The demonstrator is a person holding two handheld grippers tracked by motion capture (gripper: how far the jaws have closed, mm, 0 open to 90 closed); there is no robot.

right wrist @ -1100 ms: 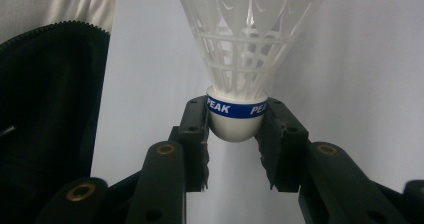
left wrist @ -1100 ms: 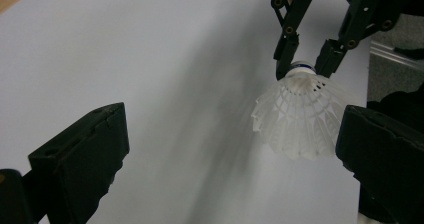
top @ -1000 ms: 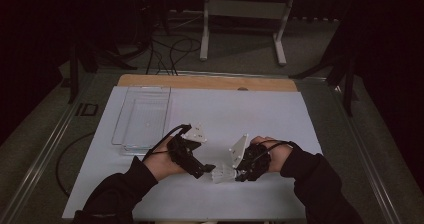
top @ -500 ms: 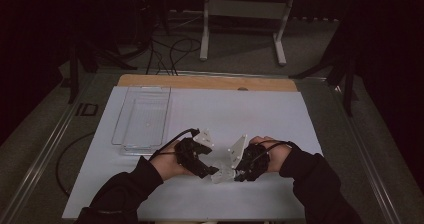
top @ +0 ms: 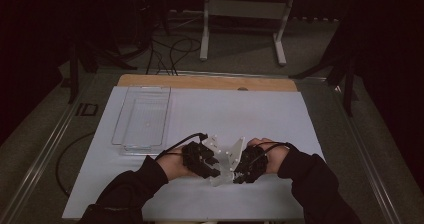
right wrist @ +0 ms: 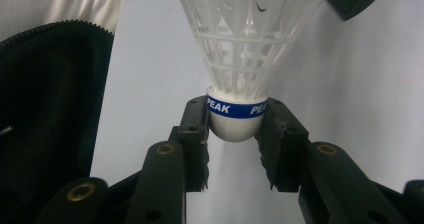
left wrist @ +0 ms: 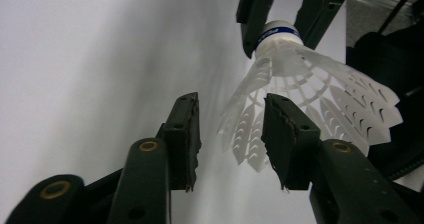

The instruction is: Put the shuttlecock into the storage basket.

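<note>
At table's near edge, right gripper (right wrist: 232, 134) clamping shuttlecock (right wrist: 240, 59) (cork end), left gripper (left wrist: 230, 129) fingers closing, apart.

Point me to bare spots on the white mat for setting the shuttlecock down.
Free: the wide stretch of white mat between the clear tray and the mat's right edge, and the strip left of the left gripper. Crowded: near the front edge, where both grippers meet around the shuttlecock, held by the right gripper.
</note>
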